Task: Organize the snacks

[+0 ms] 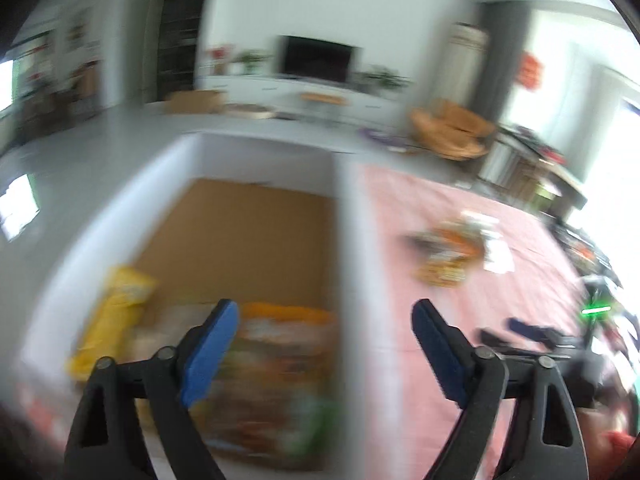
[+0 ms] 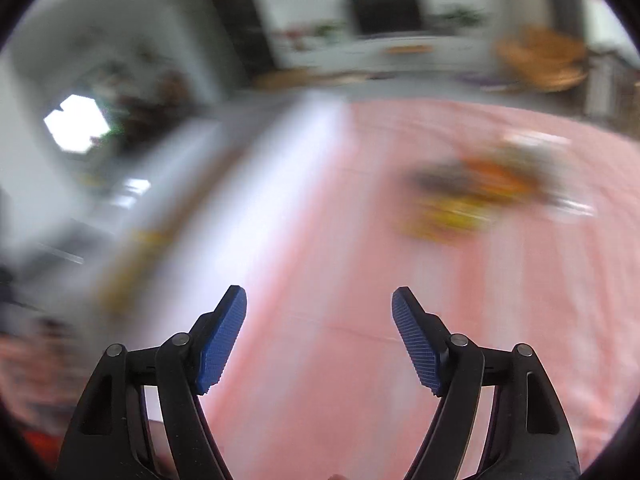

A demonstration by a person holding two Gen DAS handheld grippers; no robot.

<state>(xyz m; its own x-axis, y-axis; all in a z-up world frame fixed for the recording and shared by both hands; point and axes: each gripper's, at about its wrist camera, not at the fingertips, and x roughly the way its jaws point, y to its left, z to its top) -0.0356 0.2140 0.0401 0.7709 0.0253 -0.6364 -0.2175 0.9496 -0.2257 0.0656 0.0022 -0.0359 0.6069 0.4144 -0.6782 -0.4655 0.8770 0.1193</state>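
Both views are blurred by motion. A white-walled cardboard box [image 1: 344,216] stands on the pink tablecloth [image 1: 460,280]. Inside it lie a yellow snack bag [image 1: 114,312] and an orange and green snack bag [image 1: 276,380]. My left gripper [image 1: 324,320] is open and empty above the box's right wall. A small pile of snack packets [image 1: 452,252] lies on the cloth to the right, also in the right wrist view [image 2: 476,196]. My right gripper [image 2: 320,312] is open and empty above the cloth [image 2: 360,320], right of the box [image 2: 256,184]. It also shows in the left wrist view [image 1: 520,332].
White paper packets [image 1: 496,256] lie by the pile. Beyond the table are a grey floor, a white TV cabinet with a TV [image 1: 316,60], a wicker chair [image 1: 452,128] and a dark shelf [image 1: 532,168].
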